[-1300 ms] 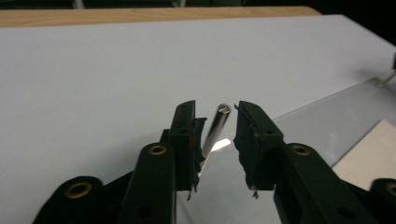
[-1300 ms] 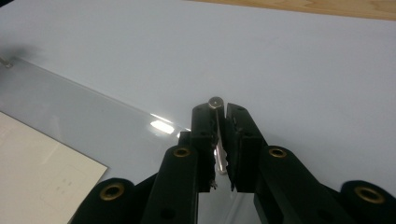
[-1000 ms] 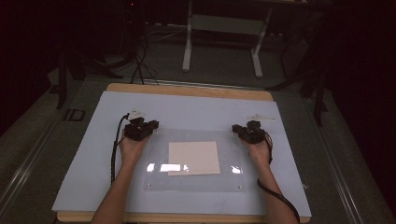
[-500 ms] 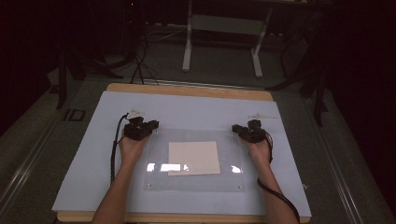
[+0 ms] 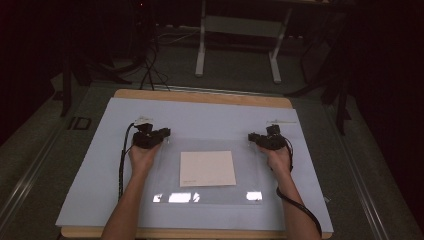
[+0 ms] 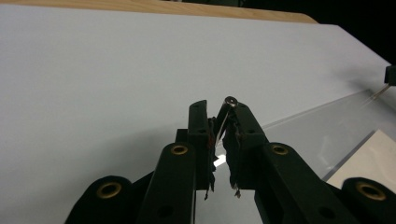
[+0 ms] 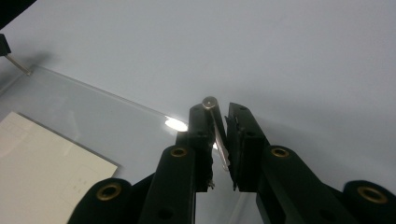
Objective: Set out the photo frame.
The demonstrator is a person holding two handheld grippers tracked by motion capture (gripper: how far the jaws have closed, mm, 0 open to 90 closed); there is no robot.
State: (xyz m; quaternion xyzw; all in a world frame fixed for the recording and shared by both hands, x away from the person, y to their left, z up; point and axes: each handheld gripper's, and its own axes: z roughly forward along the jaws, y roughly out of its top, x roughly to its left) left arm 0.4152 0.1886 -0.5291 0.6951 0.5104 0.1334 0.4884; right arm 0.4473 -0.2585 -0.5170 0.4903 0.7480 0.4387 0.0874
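A clear plastic sheet point(image 5: 210, 145) lies flat on the pale blue mat point(image 5: 200, 115), with a cream paper square point(image 5: 207, 168) in its middle. My left gripper point(image 5: 166, 133) is at the sheet's far left corner. Its jaws are shut on a thin metal pin point(image 6: 229, 100) with a round head. At the far right corner, my right gripper point(image 5: 251, 136) is shut on a like pin point(image 7: 210, 101) that leans across the narrow gap. The left gripper point(image 6: 217, 106) and the right gripper point(image 7: 218, 108) each point across the mat. The sheet's edge point(image 7: 93, 91) runs close by.
The mat covers a wooden table whose edge point(image 5: 200, 96) shows at the far side. Beyond it stand a white desk frame point(image 5: 240, 45) and dark cables on the floor. A black cable point(image 5: 122, 165) trails along the left forearm, another point(image 5: 300, 210) along the right.
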